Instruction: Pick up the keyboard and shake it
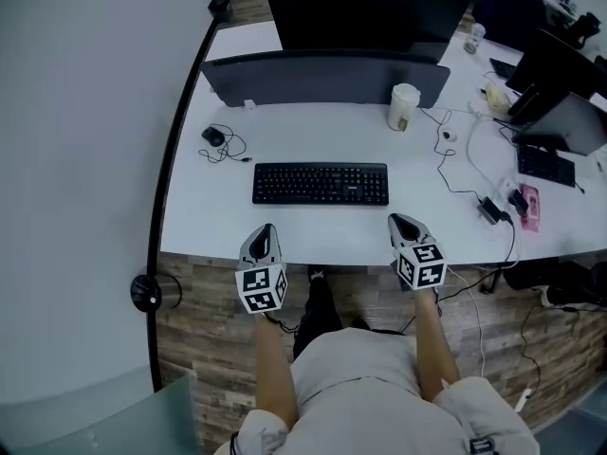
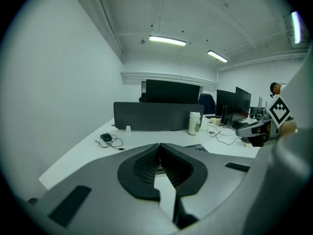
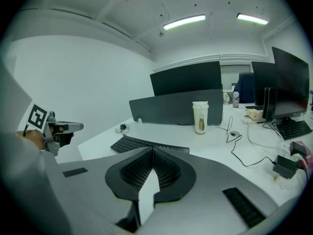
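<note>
Facing me: black keyboard (image 1: pixel 321 184) lies flat on the white desk (image 1: pixel 285 131), long axis left to right, just ahead of both grippers.
Left gripper (image 1: pixel 264 235): jaws closed, empty, near the keyboard's left end.
Right gripper (image 1: pixel 404 227): jaws closed, empty, near its right end; I judge neither nearer.
Room: the desk's front edge sits under my jaws; cup (image 1: pixel 403 106) and mouse (image 1: pixel 212 136) stand well behind.

A black keyboard (image 1: pixel 321 183) lies centred on the white desk (image 1: pixel 204 211). A pale cup (image 1: pixel 403 106) stands behind it, and perhaps a corded mouse (image 1: pixel 212 136) at left.
</note>
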Tool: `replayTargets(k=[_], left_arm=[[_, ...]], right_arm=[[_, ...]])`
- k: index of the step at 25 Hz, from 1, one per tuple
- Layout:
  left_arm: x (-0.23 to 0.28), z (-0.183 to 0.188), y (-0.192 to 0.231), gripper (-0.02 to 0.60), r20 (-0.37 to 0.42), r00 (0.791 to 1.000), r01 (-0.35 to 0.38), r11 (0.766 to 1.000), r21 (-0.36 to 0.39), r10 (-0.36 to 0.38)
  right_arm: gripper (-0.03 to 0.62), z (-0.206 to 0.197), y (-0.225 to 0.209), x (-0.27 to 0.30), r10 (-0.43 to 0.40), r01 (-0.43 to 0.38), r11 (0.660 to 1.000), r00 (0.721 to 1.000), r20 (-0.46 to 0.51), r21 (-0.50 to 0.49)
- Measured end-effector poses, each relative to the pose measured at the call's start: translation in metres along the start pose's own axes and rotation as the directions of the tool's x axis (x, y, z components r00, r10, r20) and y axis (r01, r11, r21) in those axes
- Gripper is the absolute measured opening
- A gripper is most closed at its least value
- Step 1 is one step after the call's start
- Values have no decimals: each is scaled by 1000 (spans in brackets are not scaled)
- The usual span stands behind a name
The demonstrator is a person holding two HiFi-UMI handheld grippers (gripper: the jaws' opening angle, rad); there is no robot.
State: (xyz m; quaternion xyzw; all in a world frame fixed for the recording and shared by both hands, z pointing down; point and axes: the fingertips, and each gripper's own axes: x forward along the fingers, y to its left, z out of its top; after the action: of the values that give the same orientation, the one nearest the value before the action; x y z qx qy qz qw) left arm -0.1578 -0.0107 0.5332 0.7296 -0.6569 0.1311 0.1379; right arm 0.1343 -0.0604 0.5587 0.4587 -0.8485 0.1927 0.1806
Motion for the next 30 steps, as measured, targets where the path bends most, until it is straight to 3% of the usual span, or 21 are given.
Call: replayTargets(k=[9,17,24,28,30], left_arm=[[95,8,86,15,-80,995,67,997,36,-64],[173,-21,131,17,-202,967,170,983,70,-153],[205,-60,130,20,-270,939,219,976,-3,-212],[217,-77,136,52,-303,929,217,976,-17,-211],[221,-85,139,66,-319,924,211,977,-36,-211]], right_arm=[[40,31,-32,87,-121,122,987,992,-24,102],[41,19,-57,127,-154,161,984,984,-90,77],[41,-14,-84,129,-150,160,978,985,-87,131],[46,-29,-100,135,-91,109,980,990,-109,168],[92,-35,-105,141,-47,68,979,993,-111,190]])
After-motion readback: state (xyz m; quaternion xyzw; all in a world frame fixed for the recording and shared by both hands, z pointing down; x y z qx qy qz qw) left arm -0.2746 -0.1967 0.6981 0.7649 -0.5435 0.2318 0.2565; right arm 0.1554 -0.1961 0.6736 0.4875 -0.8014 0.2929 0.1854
